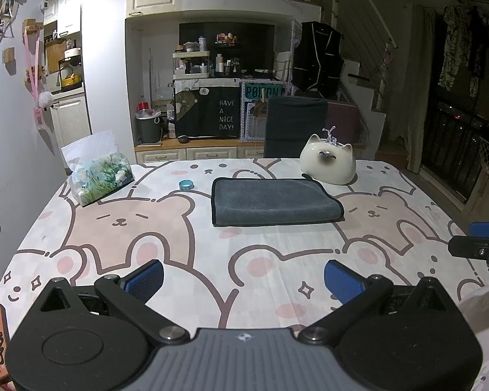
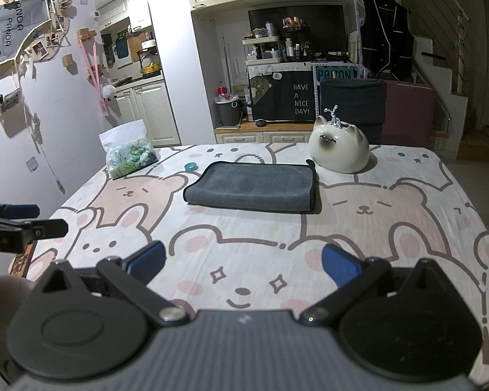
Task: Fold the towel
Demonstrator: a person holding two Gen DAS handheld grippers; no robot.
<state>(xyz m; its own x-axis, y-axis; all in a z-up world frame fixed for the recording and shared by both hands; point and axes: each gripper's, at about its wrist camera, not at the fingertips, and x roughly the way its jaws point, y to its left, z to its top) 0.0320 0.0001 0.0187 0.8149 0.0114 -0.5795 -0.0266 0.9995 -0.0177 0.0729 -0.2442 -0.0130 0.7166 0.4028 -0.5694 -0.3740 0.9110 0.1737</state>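
A dark grey towel (image 1: 275,202) lies folded into a flat rectangle on the far middle of the table; it also shows in the right wrist view (image 2: 252,186). My left gripper (image 1: 244,280) is open and empty, held over the near part of the table, well short of the towel. My right gripper (image 2: 243,264) is open and empty too, also near the front edge. The right gripper's tip shows at the right edge of the left wrist view (image 1: 479,241), and the left gripper's tip shows at the left edge of the right wrist view (image 2: 22,221).
The table (image 1: 212,247) has a bear-print cloth. A white ceramic cat (image 1: 328,164) stands just behind the towel's right corner. A tissue pack (image 1: 97,172) sits at the far left, a small teal ring (image 1: 186,184) left of the towel. A dark chair (image 1: 295,127) stands behind the table.
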